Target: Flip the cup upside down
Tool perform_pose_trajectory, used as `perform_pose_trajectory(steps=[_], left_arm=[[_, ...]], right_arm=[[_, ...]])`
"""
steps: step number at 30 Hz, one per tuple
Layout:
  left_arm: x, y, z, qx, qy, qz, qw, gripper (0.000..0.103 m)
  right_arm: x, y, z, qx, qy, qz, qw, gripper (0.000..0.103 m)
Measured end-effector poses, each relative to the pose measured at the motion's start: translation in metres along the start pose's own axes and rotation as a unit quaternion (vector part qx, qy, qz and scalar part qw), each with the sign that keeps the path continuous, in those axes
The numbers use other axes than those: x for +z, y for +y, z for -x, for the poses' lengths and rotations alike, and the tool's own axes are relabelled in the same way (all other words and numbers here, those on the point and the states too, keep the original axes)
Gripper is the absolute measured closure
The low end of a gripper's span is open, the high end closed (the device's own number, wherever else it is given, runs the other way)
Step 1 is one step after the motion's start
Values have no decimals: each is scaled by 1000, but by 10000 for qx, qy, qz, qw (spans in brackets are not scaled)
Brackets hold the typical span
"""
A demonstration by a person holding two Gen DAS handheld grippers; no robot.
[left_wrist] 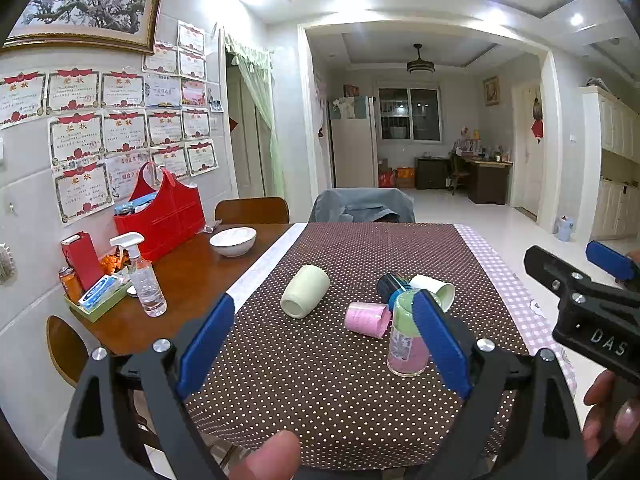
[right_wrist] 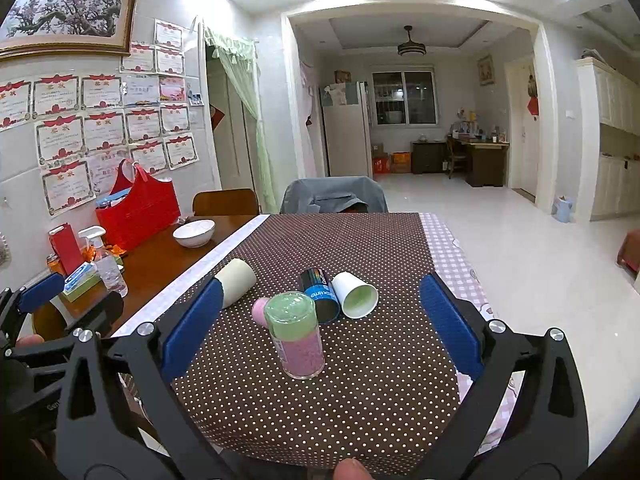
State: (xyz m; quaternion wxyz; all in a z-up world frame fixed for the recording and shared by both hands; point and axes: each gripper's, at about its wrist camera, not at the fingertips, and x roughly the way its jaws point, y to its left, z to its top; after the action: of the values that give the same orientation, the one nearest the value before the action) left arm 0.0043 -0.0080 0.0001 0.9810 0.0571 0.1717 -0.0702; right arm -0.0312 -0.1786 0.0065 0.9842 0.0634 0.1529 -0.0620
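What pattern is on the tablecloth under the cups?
Brown tablecloth with small white polka dots, clearest in the right wrist view.

White bowl (left_wrist: 233, 241), spray bottle (left_wrist: 144, 280), red bag (left_wrist: 164, 216) on wooden table (left_wrist: 192, 280), framed painting (left_wrist: 86, 4).

Colours on the dotted table

A brown tablecloth (right_wrist: 320, 400) is showing white polka dots; a clear cup (right_wrist: 298, 336) is showing green over pink — beside it are lying a pale-green cup (left_wrist: 305, 291), a pink cup (left_wrist: 367, 319), a black-and-blue cup (right_wrist: 322, 294) and a white cup (right_wrist: 354, 294) — blue pads (right_wrist: 192, 328) are lining black grippers.
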Motion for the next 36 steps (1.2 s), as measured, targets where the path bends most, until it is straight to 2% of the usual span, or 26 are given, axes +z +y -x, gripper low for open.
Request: perform_pose_trajectory(steps=[36], left_arm=[[2, -4, 2, 73, 14, 74, 9999, 14]], right_arm=[[1, 3, 3, 18, -8, -36, 10000, 6]])
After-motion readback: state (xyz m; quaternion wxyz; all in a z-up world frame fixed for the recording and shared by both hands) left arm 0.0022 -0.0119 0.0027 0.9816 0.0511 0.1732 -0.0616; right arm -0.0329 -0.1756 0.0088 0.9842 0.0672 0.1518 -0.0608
